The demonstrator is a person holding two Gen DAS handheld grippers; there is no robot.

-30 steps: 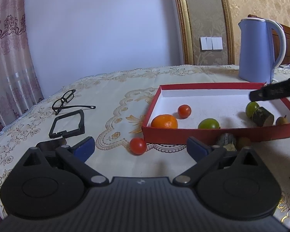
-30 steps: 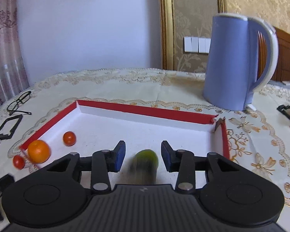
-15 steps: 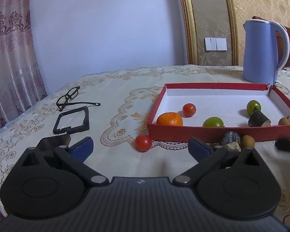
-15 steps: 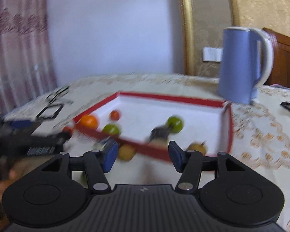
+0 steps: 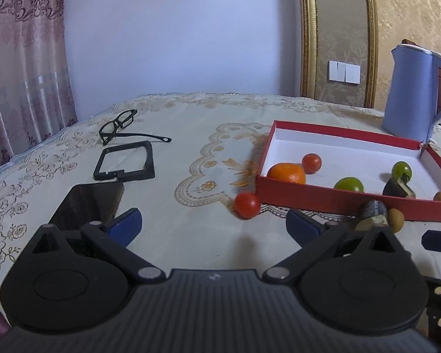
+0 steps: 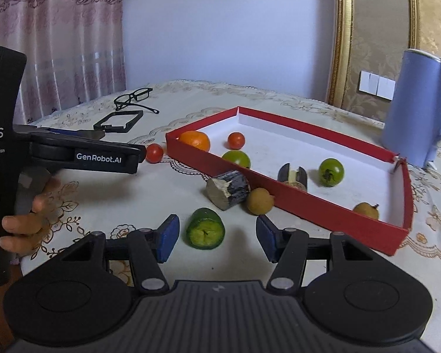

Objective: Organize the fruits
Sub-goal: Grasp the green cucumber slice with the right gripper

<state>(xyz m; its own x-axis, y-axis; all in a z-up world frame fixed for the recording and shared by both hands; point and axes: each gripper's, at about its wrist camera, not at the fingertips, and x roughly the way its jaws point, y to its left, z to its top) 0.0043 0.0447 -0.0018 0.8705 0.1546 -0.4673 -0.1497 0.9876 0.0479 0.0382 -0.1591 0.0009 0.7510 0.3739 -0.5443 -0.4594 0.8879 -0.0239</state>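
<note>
A red box (image 5: pixel 332 201) (image 6: pixel 308 203) with a white floor holds an orange (image 5: pixel 286 173) (image 6: pixel 194 140), a red tomato (image 5: pixel 311 163) (image 6: pixel 236 140), two green tomatoes (image 5: pixel 349 184) (image 6: pixel 331 172) and a small brown fruit (image 6: pixel 366 210). On the cloth outside lie a red tomato (image 5: pixel 247 204) (image 6: pixel 154 153), a dark cut piece (image 6: pixel 227 189), a brown fruit (image 6: pixel 260 201) and a green cut piece (image 6: pixel 205 229). My left gripper (image 5: pixel 213 226) is open, just short of the red tomato. My right gripper (image 6: pixel 217 239) is open, with the green piece between its fingers, untouched.
Glasses (image 5: pixel 117 123), a black frame (image 5: pixel 125 161) and a dark phone (image 5: pixel 88 204) lie on the cloth at the left. A blue kettle (image 5: pixel 414 94) (image 6: pixel 417 108) stands behind the box. The left gripper's body and hand (image 6: pixel 58 156) show at the right wrist view's left.
My right gripper dropped a green fruit into the box, then pulled back out to the table in front, now around the green cut piece. My left gripper shifted left slightly.
</note>
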